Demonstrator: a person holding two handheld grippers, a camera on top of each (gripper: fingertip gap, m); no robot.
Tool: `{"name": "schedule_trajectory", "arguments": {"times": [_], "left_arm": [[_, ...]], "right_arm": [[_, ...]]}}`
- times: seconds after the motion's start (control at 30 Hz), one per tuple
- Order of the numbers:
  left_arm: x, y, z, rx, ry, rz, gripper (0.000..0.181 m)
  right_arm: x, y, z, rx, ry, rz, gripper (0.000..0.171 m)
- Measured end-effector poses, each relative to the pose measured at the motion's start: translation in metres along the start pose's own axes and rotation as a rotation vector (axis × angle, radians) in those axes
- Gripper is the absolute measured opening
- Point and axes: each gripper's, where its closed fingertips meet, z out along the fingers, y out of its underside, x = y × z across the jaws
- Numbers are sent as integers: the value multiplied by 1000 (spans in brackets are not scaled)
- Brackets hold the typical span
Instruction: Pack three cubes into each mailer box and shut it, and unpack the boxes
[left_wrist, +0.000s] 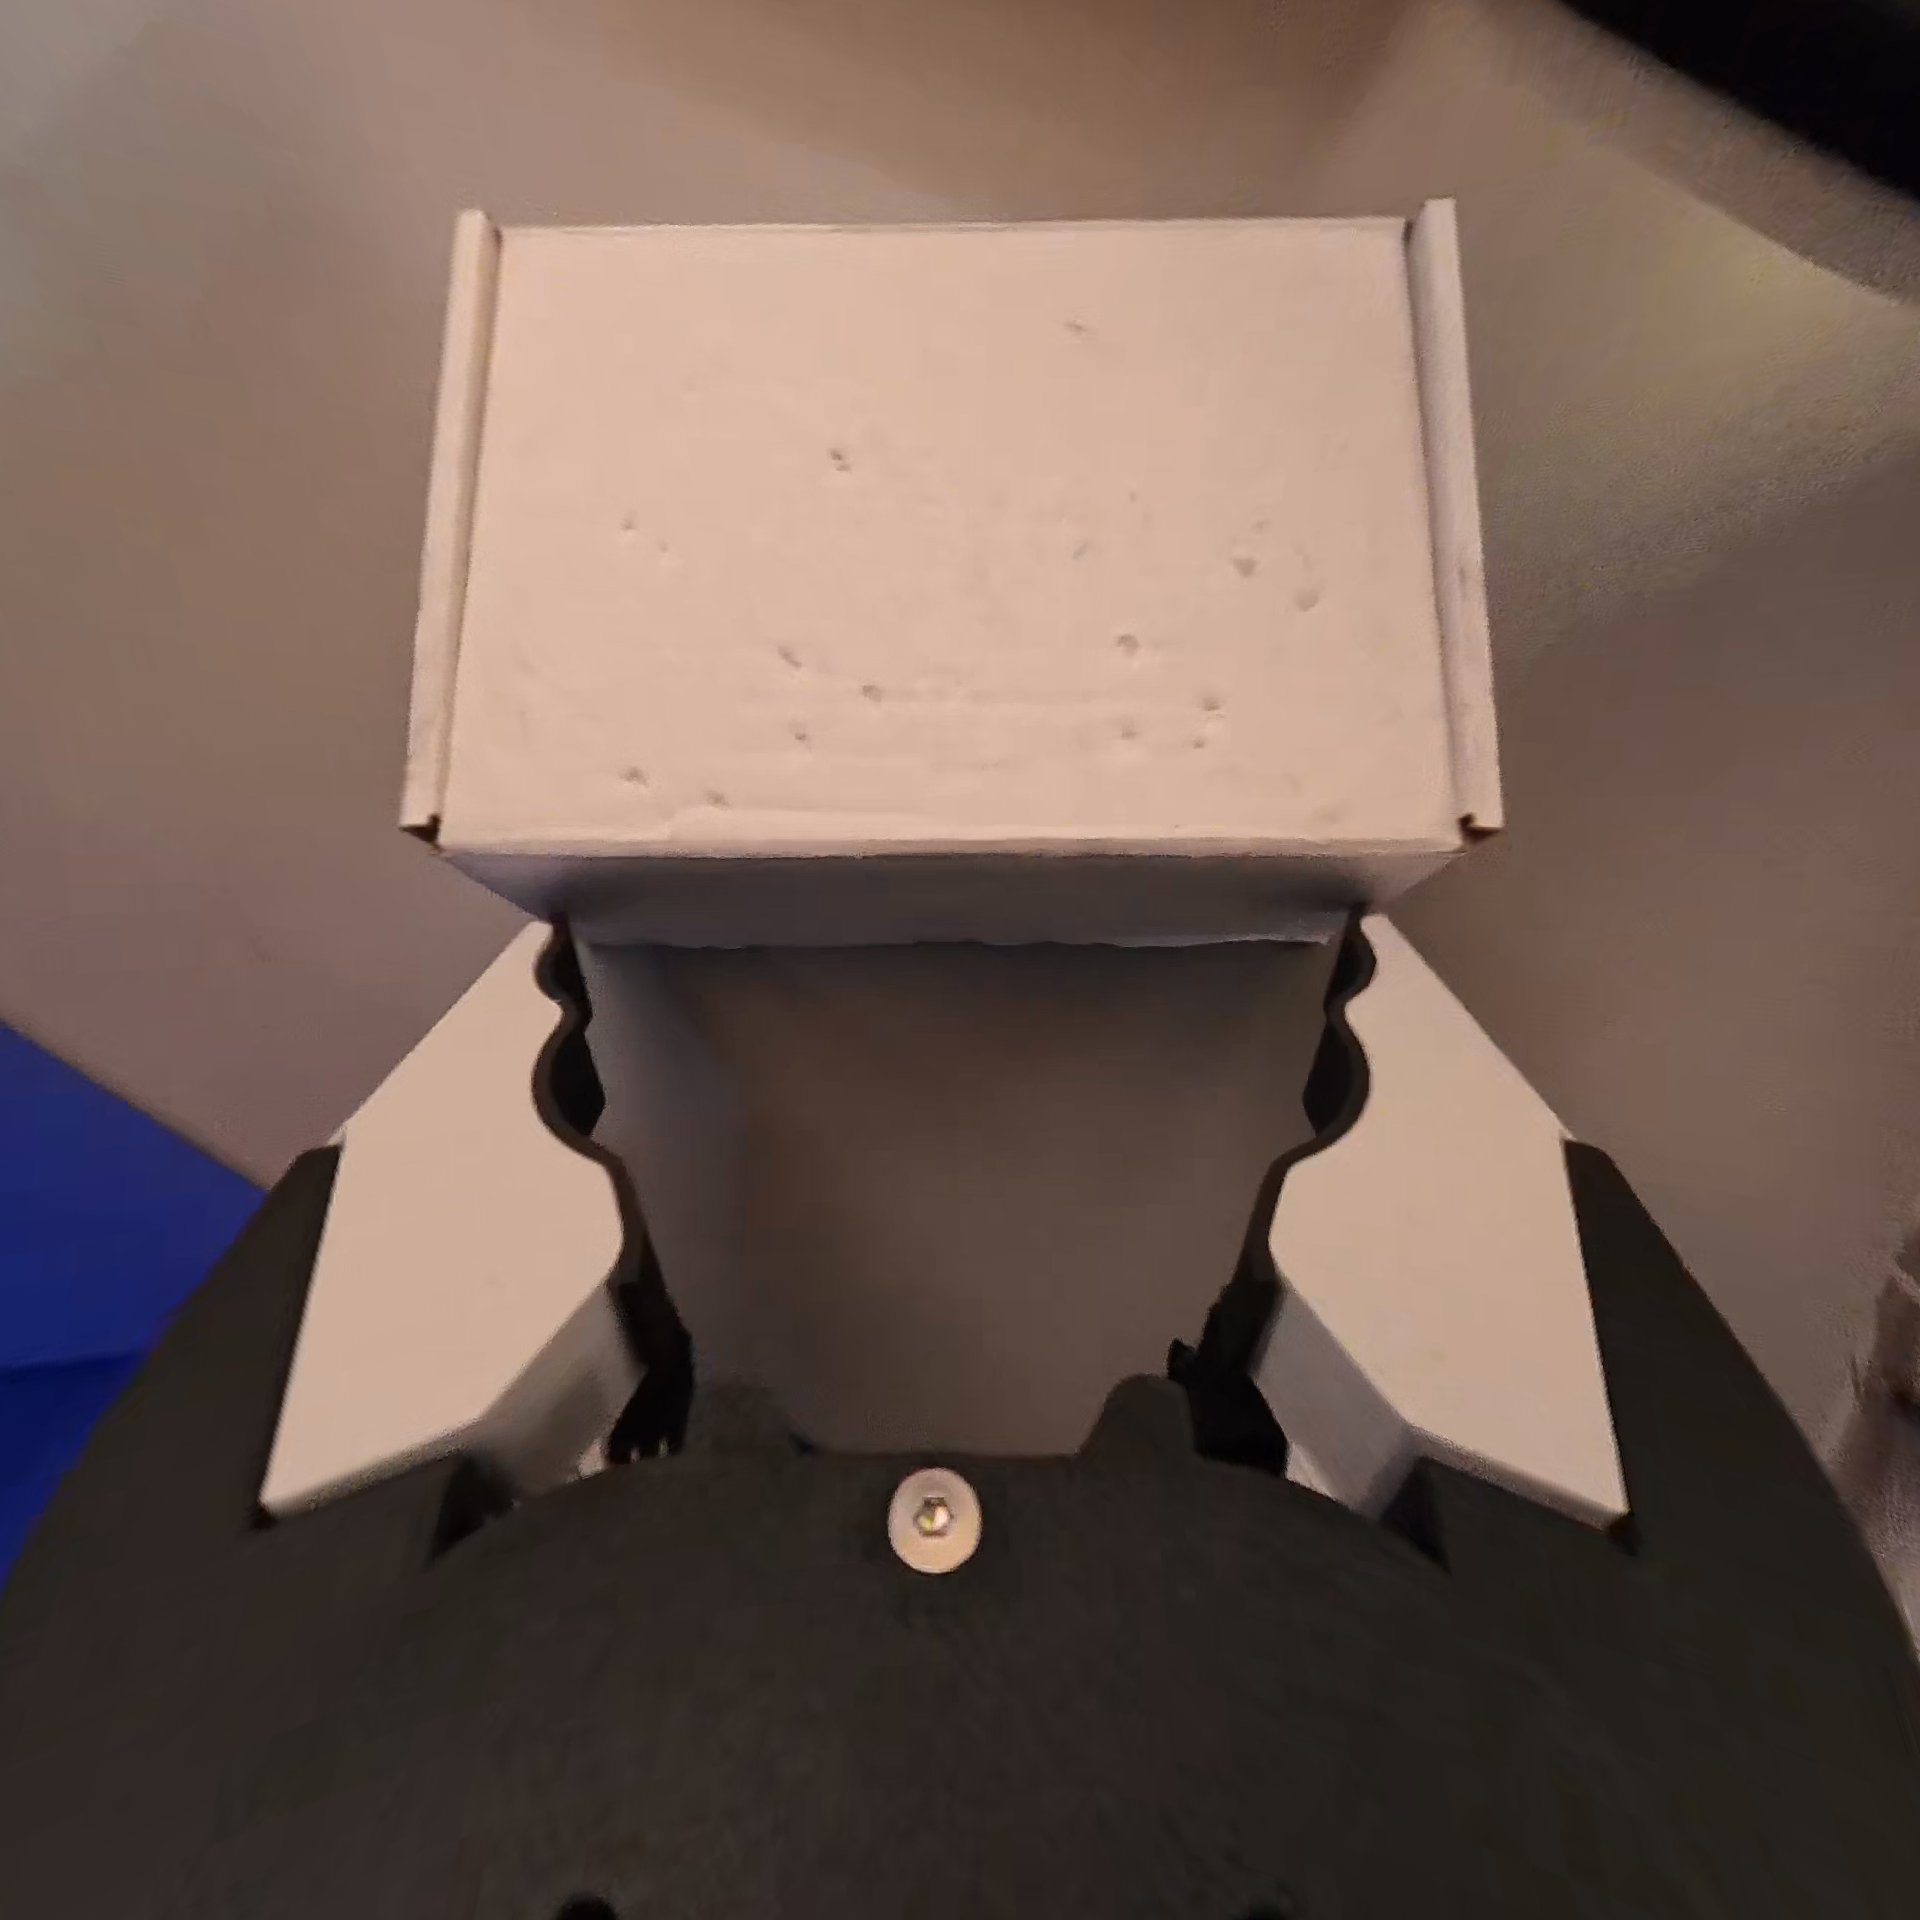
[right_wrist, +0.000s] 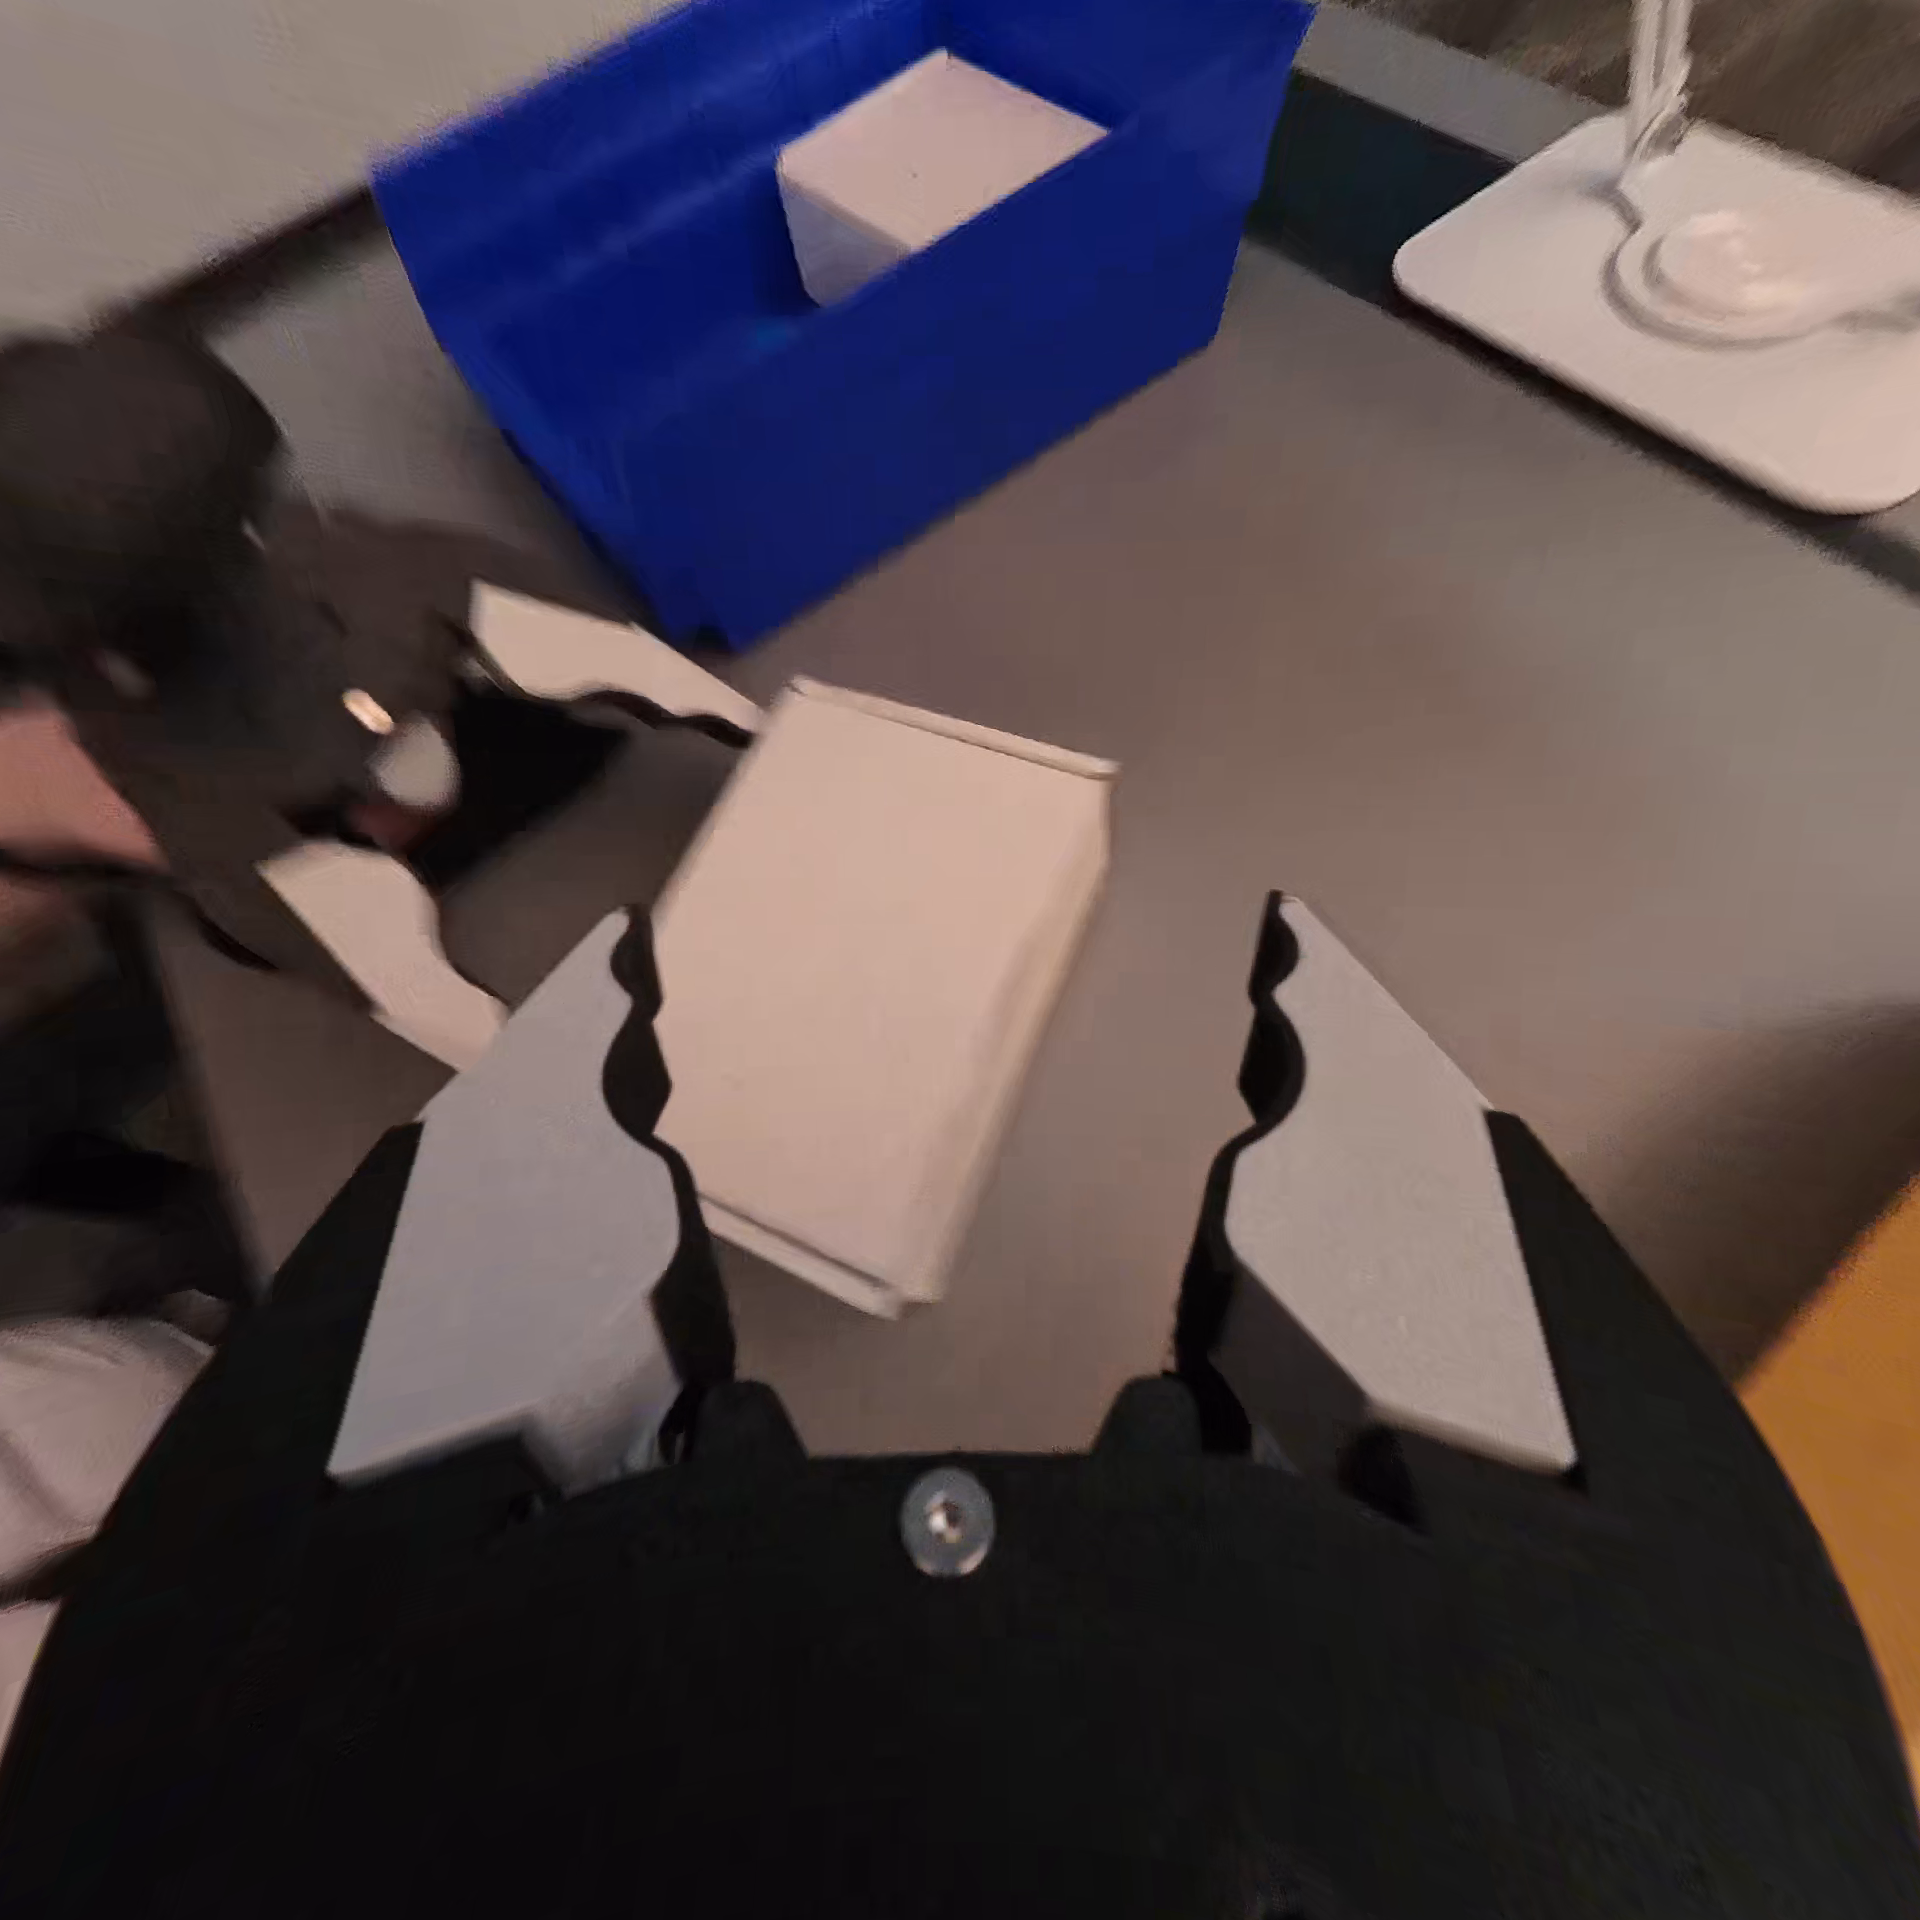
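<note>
Mailer box (left_wrist: 951, 540) lay shut on worktop (right_wrist: 1403, 831); both my left gripper (left_wrist: 956, 940) and right gripper (right_wrist: 951, 914) were released, empty; next, judged: lift its lid.

Left tool (left_wrist: 961, 935) and right tool (right_wrist: 951, 914) both have fingers spread apart.

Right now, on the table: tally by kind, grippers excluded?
White mailer box, lid shut: 1
Blue bin: 1
White box standing inside the bin: 1
White lamp-style base, far right: 1
Total: 4
No loose cubes show in either view. The mailer box in the left wrist view looks like the same one, so it is counted once.
</note>
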Motion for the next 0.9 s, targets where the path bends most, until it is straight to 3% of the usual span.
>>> {"name": "schedule_trajectory", "arguments": {"times": [0.13,0.2,0.3,0.43,0.63,0.83,0.87,0.9], "left_arm": [[0,-10,-1,90,-56,-159,152],[1,-9,-16,173,-61,-217,147],[-3,1,-40,255,-122,-250,137],[-7,11,-65,295,-203,-255,134],[-10,20,-82,309,-239,-266,133],[-10,14,-95,343,-254,-242,131],[-9,12,-96,344,-255,-235,131],[-9,11,-97,344,-260,-228,131]], "right_arm": [[-20,11,38,-170,84,41,139],[-20,29,57,-313,164,19,149],[-22,50,74,-479,213,10,149],[-16,66,81,-634,271,6,129],[-12,70,73,-762,254,-75,125],[4,25,25,-736,260,-203,121],[4,10,9,-722,227,-213,89],[9,-15,-7,-658,220,-244,74]]}}
